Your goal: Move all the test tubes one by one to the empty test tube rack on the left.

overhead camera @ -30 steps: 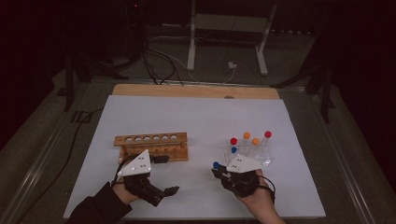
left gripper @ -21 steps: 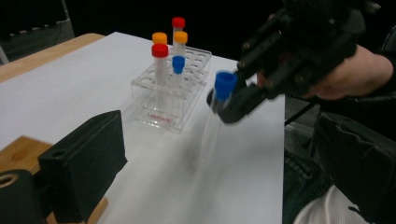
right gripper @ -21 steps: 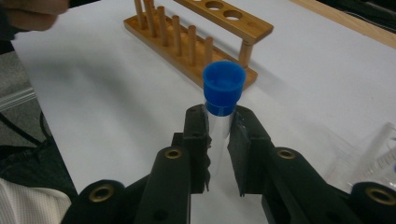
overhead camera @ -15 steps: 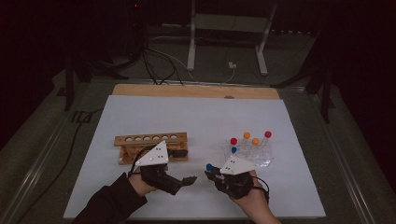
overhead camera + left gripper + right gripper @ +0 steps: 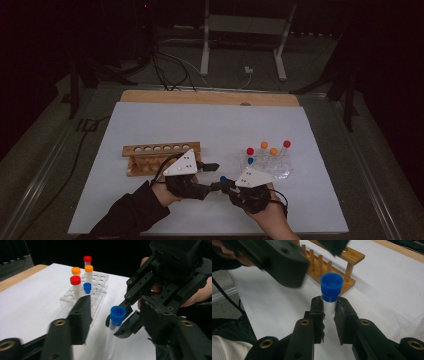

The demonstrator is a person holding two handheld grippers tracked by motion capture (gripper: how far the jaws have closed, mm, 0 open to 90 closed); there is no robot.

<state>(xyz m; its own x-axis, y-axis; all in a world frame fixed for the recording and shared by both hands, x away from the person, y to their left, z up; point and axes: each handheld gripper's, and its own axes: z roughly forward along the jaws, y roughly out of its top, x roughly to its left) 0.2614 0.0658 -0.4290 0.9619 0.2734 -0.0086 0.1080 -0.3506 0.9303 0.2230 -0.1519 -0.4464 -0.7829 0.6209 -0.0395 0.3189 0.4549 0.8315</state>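
Note:
My right gripper [image 5: 226, 184] [image 5: 329, 307] is shut on a clear tube with a blue cap [image 5: 332, 286] [image 5: 117, 315], gripping it just under the cap and holding it upright above the table. My left gripper [image 5: 214, 176] [image 5: 117, 307] comes in from the left with this tube between its jaws. Those jaws have just been closing, but a gap still shows on each side of the cap. Behind the left gripper stands an empty wooden tube rack [image 5: 160, 150] [image 5: 348, 256]. A clear plastic rack [image 5: 272, 167] [image 5: 98, 282] holds several tubes with red, orange and blue caps.
A white sheet [image 5: 200, 120] covers the table, with a wooden strip [image 5: 210, 97] along its far edge. Cables [image 5: 170, 75] and a metal stand [image 5: 245, 30] are on the dark floor beyond. The person's forearms enter from the bottom.
My left gripper has moved right, from in front of the wooden rack up to the right gripper, and its jaws have narrowed around the blue-capped tube. The right gripper has stayed put.

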